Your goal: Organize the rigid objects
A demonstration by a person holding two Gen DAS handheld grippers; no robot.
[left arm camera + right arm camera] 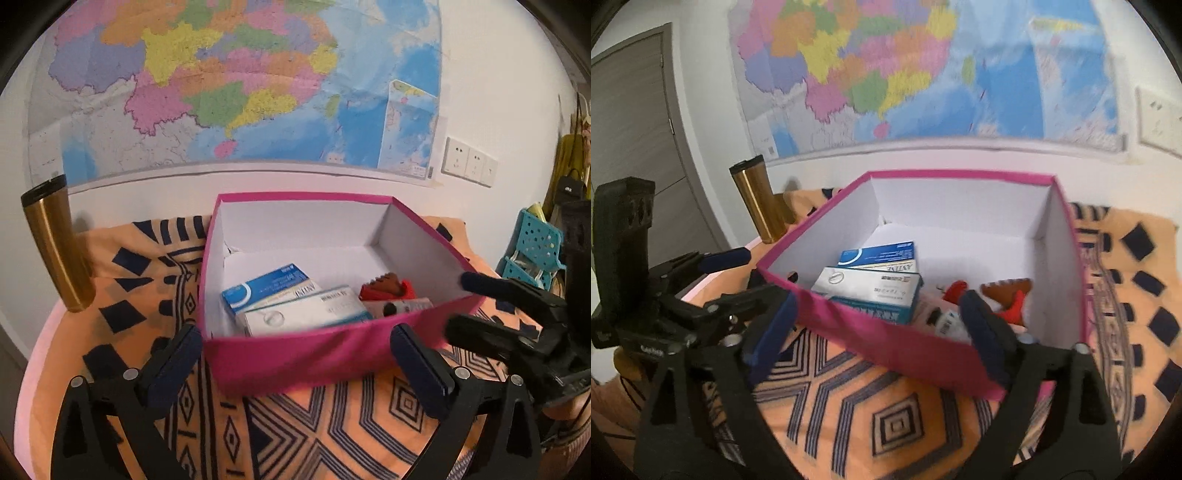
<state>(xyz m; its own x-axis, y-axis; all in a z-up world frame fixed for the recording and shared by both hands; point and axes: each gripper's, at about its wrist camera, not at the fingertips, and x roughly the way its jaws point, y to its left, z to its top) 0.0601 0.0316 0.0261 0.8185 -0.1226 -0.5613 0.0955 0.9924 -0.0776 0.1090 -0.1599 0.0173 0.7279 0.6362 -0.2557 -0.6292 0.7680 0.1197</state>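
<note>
At frame centre, two medicine cartons (295,301) and a red-and-brown toy (388,288) are being kept inside the pink box (314,354); sorting is judged nearly done. Nothing is being gripped: the left gripper (295,363) and right gripper (879,332) are being held wide open below it. A gold tumbler (59,247) is being left outside, at left.

I work in a home room: a map (236,85) covers my wall, a patterned cloth (332,417) drapes my bench, clothes (570,147) hang nearby, beside a door (631,122).
</note>
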